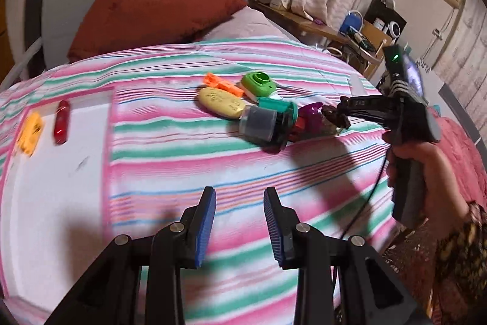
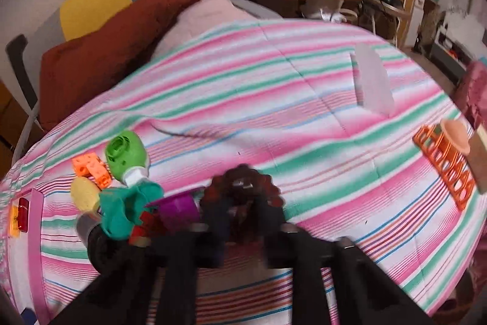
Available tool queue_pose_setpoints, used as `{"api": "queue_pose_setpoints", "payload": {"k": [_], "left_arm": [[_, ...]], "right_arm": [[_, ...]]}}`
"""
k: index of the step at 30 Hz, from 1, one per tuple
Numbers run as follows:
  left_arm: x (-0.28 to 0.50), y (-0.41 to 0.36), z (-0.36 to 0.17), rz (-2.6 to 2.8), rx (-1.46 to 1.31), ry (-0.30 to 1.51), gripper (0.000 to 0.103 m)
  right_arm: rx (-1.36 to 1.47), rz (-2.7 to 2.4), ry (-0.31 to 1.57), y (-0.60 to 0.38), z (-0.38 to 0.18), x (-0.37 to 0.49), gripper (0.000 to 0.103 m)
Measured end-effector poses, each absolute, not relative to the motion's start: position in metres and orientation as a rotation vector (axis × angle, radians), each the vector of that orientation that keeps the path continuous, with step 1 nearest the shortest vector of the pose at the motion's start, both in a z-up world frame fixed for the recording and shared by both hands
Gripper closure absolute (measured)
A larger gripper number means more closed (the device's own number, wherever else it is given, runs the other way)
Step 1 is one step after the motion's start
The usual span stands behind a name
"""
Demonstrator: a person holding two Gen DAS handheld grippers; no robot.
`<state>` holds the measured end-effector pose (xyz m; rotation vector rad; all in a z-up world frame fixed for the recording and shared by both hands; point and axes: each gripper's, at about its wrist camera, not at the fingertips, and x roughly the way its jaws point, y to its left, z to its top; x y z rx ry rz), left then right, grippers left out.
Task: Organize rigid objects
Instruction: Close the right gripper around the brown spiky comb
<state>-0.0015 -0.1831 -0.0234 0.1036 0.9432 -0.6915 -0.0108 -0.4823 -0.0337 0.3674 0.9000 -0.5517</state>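
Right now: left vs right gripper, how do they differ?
Left gripper has its jaws apart with nothing between them, over bare striped blanket; right gripper is shut on a dark brown object at the toy pile's edge. Both are black and tilted down.

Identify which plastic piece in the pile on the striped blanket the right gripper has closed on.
The dark brown knobbly piece at the pile's right end: the right gripper is clamped on it, while the purple piece beside it lies free.
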Motion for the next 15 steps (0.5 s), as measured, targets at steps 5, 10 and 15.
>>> {"api": "queue_pose_setpoints", "payload": {"k": [5, 10, 15], "left_arm": [[0.019, -0.220, -0.034, -0.732, 0.101, 0.979, 0.066], [0.051, -0.241, -0.047, -0.727, -0.023, 1.069, 0.063], [0.083, -0.263, -0.059, -0.723, -0.174, 1.196, 0.060]], "right_arm": [[0.420, -0.529, 0.900, -0.487, -0.034, -0.013, 0.090], [0.395, -0.567, 0.882, -0.485, -0.029, -0.014, 0.042], [0.413, -0.564, 0.885, -0.487, -0.030, -0.014, 0.041]]}}
